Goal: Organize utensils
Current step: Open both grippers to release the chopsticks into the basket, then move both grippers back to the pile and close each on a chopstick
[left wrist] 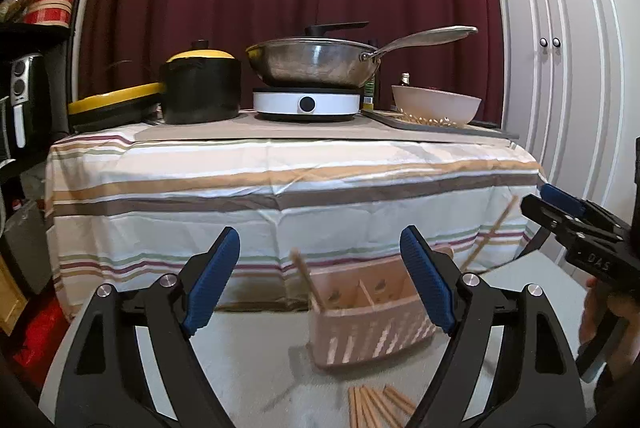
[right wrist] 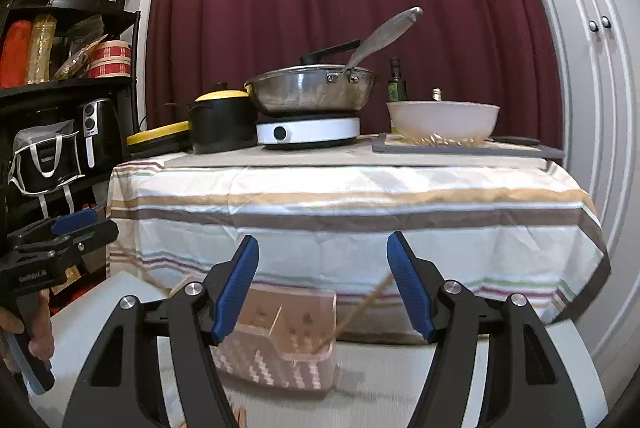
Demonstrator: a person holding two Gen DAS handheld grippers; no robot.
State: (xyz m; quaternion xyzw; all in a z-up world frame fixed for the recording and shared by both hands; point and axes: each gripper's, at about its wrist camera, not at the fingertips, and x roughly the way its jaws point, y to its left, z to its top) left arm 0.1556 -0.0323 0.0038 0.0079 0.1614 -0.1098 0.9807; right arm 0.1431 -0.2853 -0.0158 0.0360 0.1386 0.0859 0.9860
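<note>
Two hand-held tongs hover low over a pale bench, facing a second bench draped in a striped tablecloth.

The left tongs stand wide apart with nothing between the blue pads. Just beyond them on the near bench sits a pinkish slotted utensil caddy with dividers inside. One wooden chopstick leans in the caddy's left compartment, blurred. A second chopstick slants up from the caddy's right side toward the right tongs, which enter from the right edge of this view; whether that stick touches them is unclear. A bundle of loose wooden chopsticks lies flat on the near bench, close in front of the caddy.

In the right wrist view, the right tongs are also apart and empty. The caddy sits just past them, with a chopstick leaning out of it to the right. The left tongs appear at the left edge, held by a hand.

On the draped bench stand a black pot with a yellow lid, a steel pan on a white hotplate, and a white bowl.
</note>
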